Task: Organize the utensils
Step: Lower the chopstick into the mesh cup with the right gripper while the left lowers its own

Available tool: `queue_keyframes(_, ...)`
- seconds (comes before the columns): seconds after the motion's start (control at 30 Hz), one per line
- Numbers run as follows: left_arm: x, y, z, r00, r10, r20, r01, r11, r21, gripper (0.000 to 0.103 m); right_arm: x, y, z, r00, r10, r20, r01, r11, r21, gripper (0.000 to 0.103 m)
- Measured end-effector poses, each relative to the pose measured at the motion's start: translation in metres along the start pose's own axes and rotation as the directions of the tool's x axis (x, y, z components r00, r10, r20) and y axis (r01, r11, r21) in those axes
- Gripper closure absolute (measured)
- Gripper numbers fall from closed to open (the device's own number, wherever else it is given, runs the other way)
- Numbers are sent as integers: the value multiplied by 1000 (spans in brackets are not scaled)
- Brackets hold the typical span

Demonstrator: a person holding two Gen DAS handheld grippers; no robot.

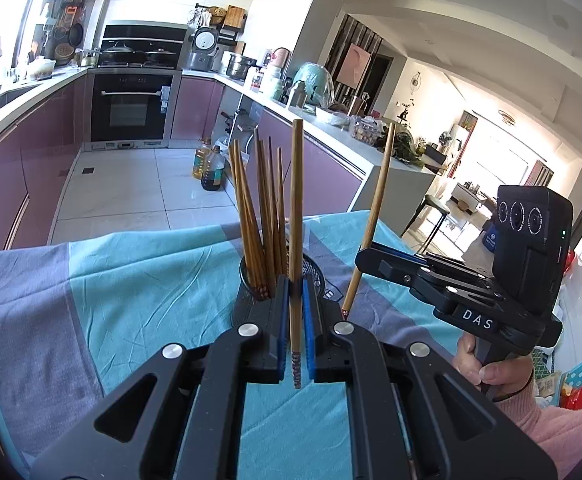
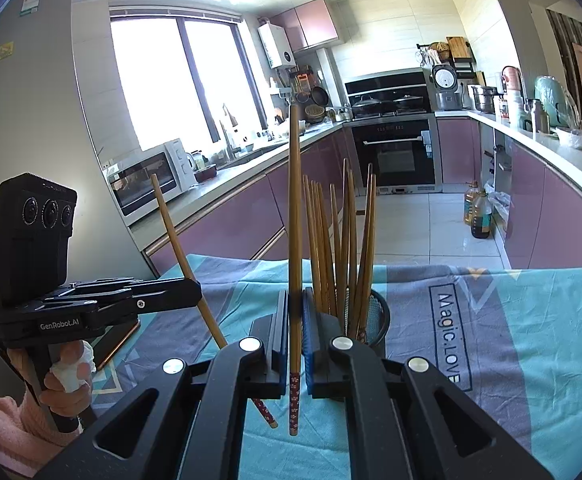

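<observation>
A black mesh holder (image 1: 316, 274) stands on the teal and grey tablecloth (image 1: 139, 280) with several brown chopsticks upright in it. My left gripper (image 1: 296, 292) is just in front of the holder, shut on one upright chopstick (image 1: 296, 216) whose patterned end hangs below the jaws. To its right, my right gripper (image 1: 365, 258) is shut on another chopstick (image 1: 376, 208), tilted slightly. In the right wrist view, the right gripper (image 2: 295, 300) pinches its chopstick (image 2: 294, 208) just left of the holder (image 2: 381, 320). The left gripper (image 2: 197, 294) holds its slanted chopstick (image 2: 179, 232) at the left.
Purple kitchen cabinets and counters run around the room, with an oven (image 1: 131, 104) at the back and a microwave (image 2: 151, 180) by the window. Oil bottles (image 1: 210, 168) stand on the tiled floor. A dark flat object (image 2: 119, 336) lies on the table's left side.
</observation>
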State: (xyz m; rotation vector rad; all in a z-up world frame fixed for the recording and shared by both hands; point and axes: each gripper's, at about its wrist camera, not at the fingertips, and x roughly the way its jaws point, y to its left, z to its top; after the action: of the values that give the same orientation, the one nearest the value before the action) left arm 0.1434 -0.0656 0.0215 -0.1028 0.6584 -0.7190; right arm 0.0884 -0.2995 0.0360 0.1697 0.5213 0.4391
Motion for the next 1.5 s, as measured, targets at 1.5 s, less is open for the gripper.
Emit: queue_keyframes(1.5,-22,-25,40,992,7,125,-15,998,68,96,5,-3,47,996,-16,88,20,999,-45,97)
